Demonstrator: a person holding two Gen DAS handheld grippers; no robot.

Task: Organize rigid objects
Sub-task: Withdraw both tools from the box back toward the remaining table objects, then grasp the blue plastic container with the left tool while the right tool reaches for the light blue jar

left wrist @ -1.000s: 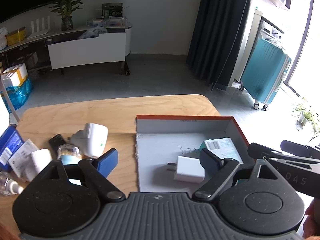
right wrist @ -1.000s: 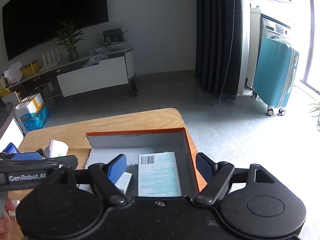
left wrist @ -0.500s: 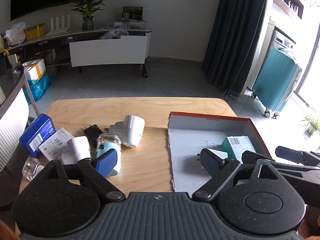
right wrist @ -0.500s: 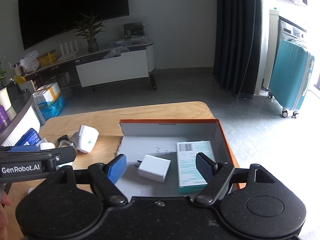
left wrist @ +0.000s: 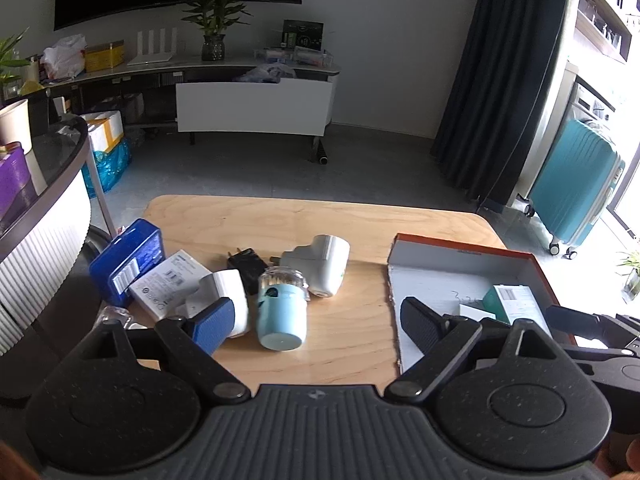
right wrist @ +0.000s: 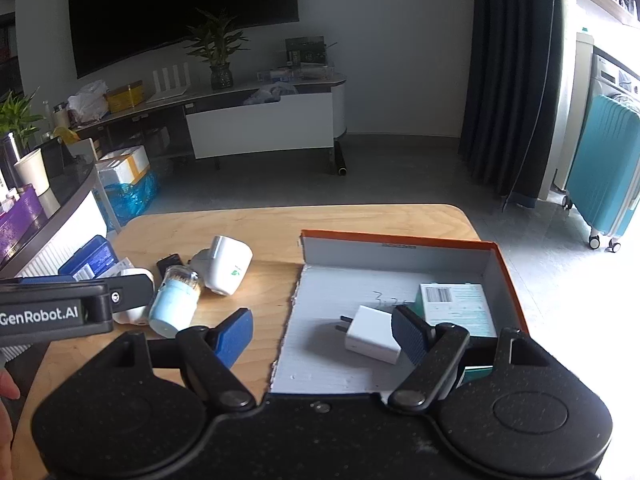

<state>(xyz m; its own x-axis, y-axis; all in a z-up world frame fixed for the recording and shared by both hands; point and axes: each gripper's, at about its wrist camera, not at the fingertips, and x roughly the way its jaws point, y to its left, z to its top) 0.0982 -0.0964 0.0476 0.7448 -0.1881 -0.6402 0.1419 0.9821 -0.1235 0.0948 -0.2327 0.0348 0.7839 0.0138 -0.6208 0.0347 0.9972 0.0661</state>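
An orange-rimmed box [left wrist: 460,246] [right wrist: 400,238] lies on the table's right side, holding a white charger [right wrist: 370,334] and a teal carton [right wrist: 454,308] [left wrist: 510,300]. Left of it lie a light-blue toothpick jar [left wrist: 282,308] [right wrist: 174,302] on its side, a white plug adapter [left wrist: 322,264] [right wrist: 224,264], a black charger [left wrist: 248,268], a white case [left wrist: 230,294], a white carton [left wrist: 168,284] and a blue box [left wrist: 128,260]. My left gripper [left wrist: 316,320] is open and empty above the table, nearest the jar. My right gripper [right wrist: 324,332] is open and empty over the box's near left edge.
The wooden table [left wrist: 304,220] has rounded corners and its far edge drops to a grey floor. A curved counter [left wrist: 44,208] stands close on the left. A teal suitcase [left wrist: 572,192] stands far right. A clear item [left wrist: 114,314] lies at the table's left near edge.
Both grippers have drawn back and turned left, away from the box. The loose objects on the table's left side now show fully. Both stayed open and empty.
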